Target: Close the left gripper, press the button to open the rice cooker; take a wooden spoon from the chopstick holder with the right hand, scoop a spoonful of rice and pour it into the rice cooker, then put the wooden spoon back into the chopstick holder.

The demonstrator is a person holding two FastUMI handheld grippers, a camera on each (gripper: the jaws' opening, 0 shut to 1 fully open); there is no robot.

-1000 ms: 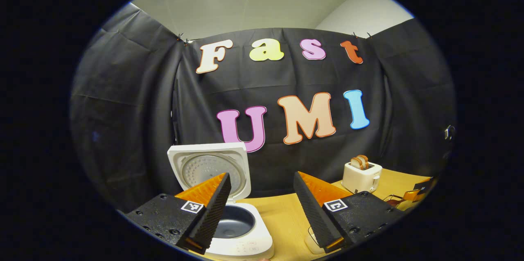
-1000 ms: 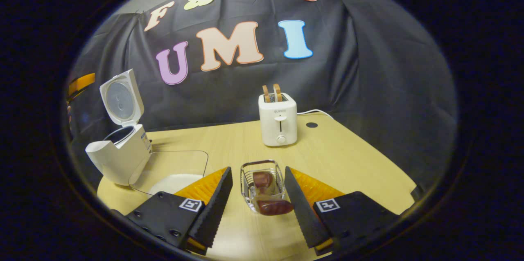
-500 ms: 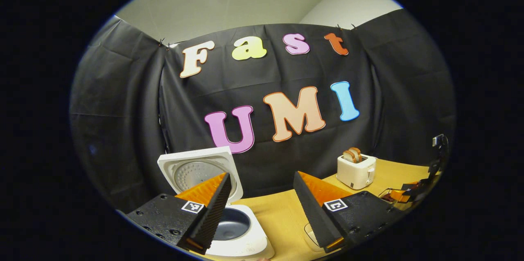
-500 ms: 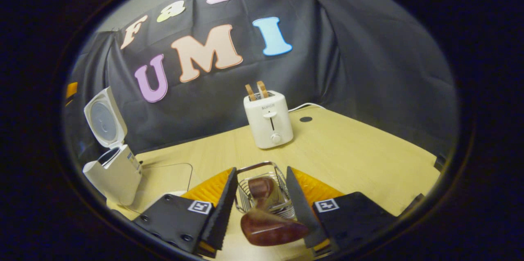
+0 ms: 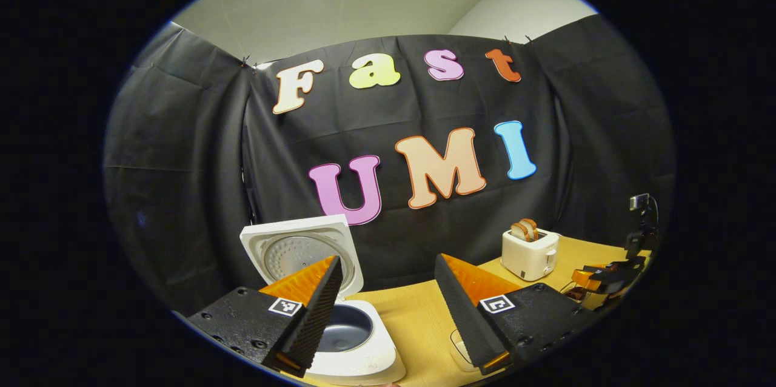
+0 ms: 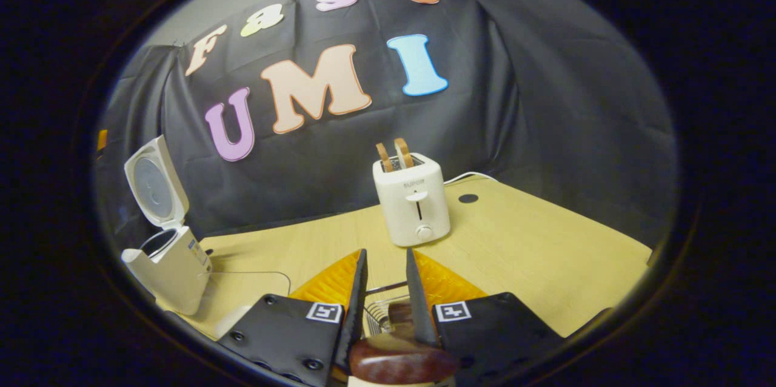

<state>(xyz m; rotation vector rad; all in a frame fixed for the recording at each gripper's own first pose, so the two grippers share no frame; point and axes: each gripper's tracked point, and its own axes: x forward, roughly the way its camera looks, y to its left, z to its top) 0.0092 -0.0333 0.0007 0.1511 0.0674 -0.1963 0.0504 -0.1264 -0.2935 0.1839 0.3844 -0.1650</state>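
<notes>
Dark brown glossy wooden spoon (image 6: pixel 401 364) pinched low between the fingers of the right gripper (image 6: pixel 383 296), its rounded end nearest the camera, above the wire chopstick holder (image 6: pixel 382 314) just beneath. Farther ahead, white two-slot toaster (image 6: pixel 412 202) on the pale wooden table (image 6: pixel 545 253). Well off to the left, white rice cooker (image 6: pixel 170 262) with lid raised. Left gripper (image 5: pixel 388 308) spread wide, gripping nothing, over the open cooker.

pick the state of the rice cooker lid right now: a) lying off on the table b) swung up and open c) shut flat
b: in the left gripper view the rice cooker has its lid standing upright behind the exposed inner pot, and the right gripper view shows the same raised lid.
</notes>
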